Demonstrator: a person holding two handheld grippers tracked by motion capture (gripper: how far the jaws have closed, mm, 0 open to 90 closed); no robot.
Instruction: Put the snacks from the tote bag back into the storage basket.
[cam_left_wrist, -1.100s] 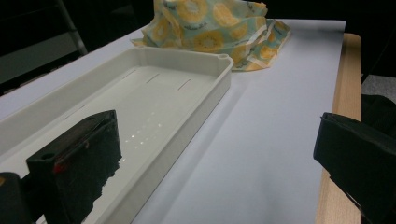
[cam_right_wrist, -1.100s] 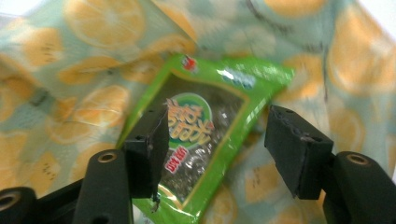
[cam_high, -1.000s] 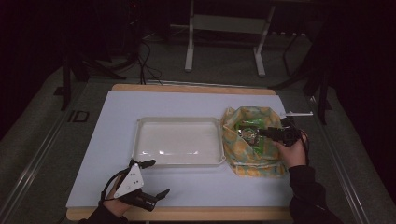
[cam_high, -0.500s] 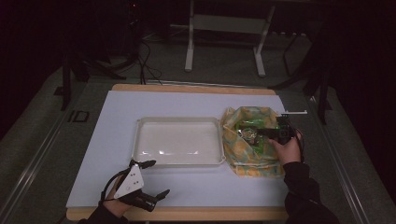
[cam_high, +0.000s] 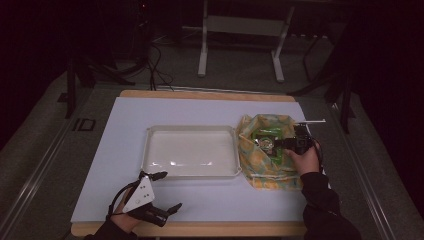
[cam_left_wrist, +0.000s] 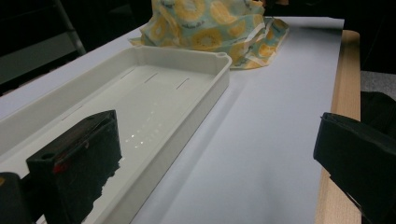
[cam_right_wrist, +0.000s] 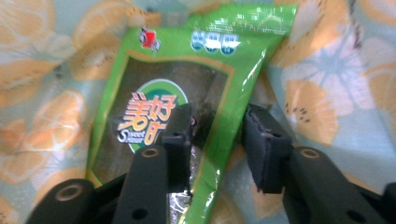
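A green snack packet (cam_right_wrist: 187, 60) with a printed label lies inside a cloth bag (cam_high: 260, 170) patterned with orange slices, on the right side of the table. My right gripper (cam_right_wrist: 217, 135) reaches into the bag, and its jaws pinch the lower right part of the packet. From above, the same gripper (cam_high: 274, 145) points left into the bag's mouth, over the packet (cam_high: 262, 137). My left gripper (cam_high: 169, 190) rests open near the table's front edge, its jaws far apart (cam_left_wrist: 215, 158) with nothing between them.
A shallow white tray (cam_high: 190, 129) sits mid-table, just left of the bag and ahead of the left gripper; its wall (cam_left_wrist: 196, 93) runs toward the bag (cam_left_wrist: 210, 23). A white sheet (cam_high: 125, 150) covers the table. Stands and cables are behind the far edge.
The right hand tilted up briefly inside the bag, then settled back with the gripper pointing left at the packet. The left gripper has stayed put.
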